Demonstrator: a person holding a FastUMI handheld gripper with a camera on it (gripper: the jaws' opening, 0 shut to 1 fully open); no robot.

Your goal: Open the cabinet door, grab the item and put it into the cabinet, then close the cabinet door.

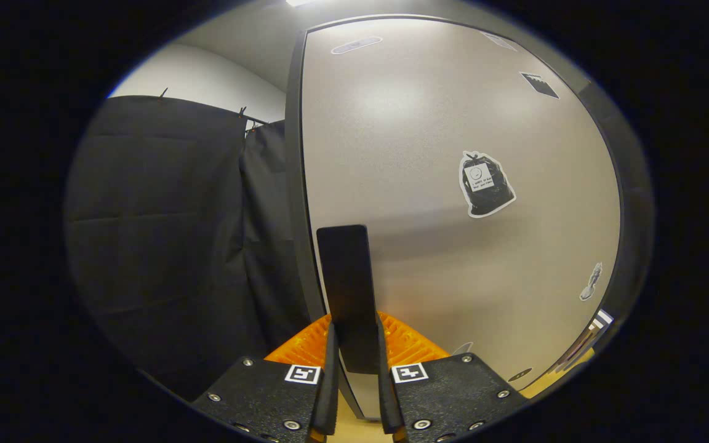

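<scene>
A beige cabinet door (453,172) with a dark frame stands straight ahead of me, carrying a few stickers, one shaped like a black bag (485,183). A flat black handle (347,289) sticks out from the door near its left edge. My gripper (354,354) is shut on this handle, both fingers pressing its lower part from either side. Whether the door is closed or slightly ajar I cannot tell. The item for the cabinet is out of sight.
Black cloth (164,234) hangs as the booth wall to the left of the door, with a white wall (200,77) above it. A strip of light wooden surface (348,424) shows below the fingers.
</scene>
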